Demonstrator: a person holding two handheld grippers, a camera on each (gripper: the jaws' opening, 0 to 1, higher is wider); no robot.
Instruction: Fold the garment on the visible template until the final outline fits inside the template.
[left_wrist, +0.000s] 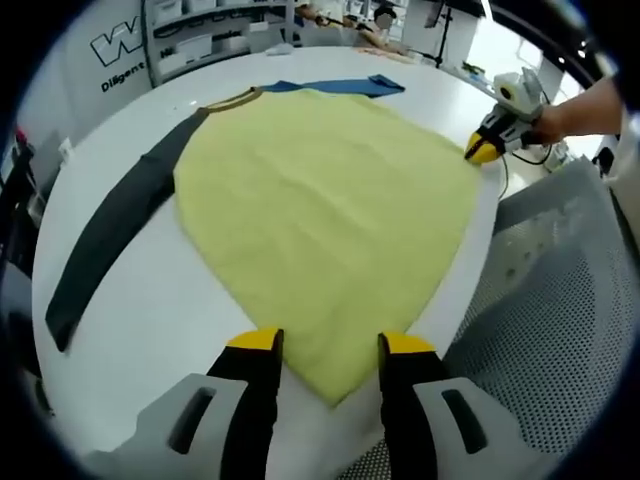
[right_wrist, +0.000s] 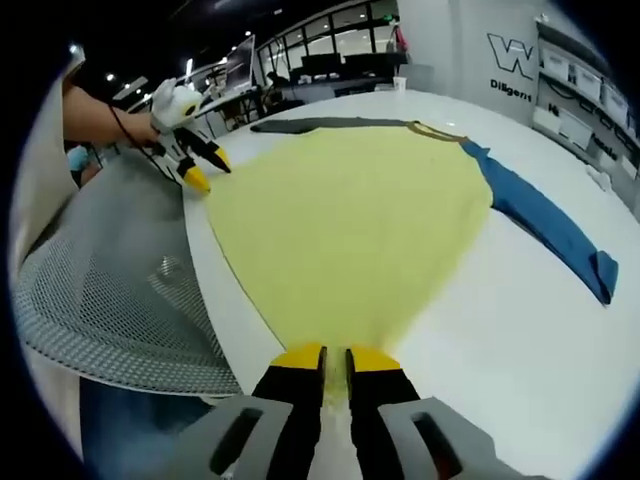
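Observation:
A long-sleeved garment lies flat on the white table. Its yellow body is spread wide. One sleeve is dark grey and the other is blue. My left gripper is open at the near hem, and a hem corner lies between its jaws. In the right gripper view, my right gripper is shut on the other hem corner of the yellow body. The blue sleeve stretches to the right there. Each gripper also appears in the other's view: the right gripper and the left gripper.
A grey mesh chair back stands against the table's near edge between the two grippers. A person's hand holds the right gripper. Shelves and a wall sign stand beyond the table's far side.

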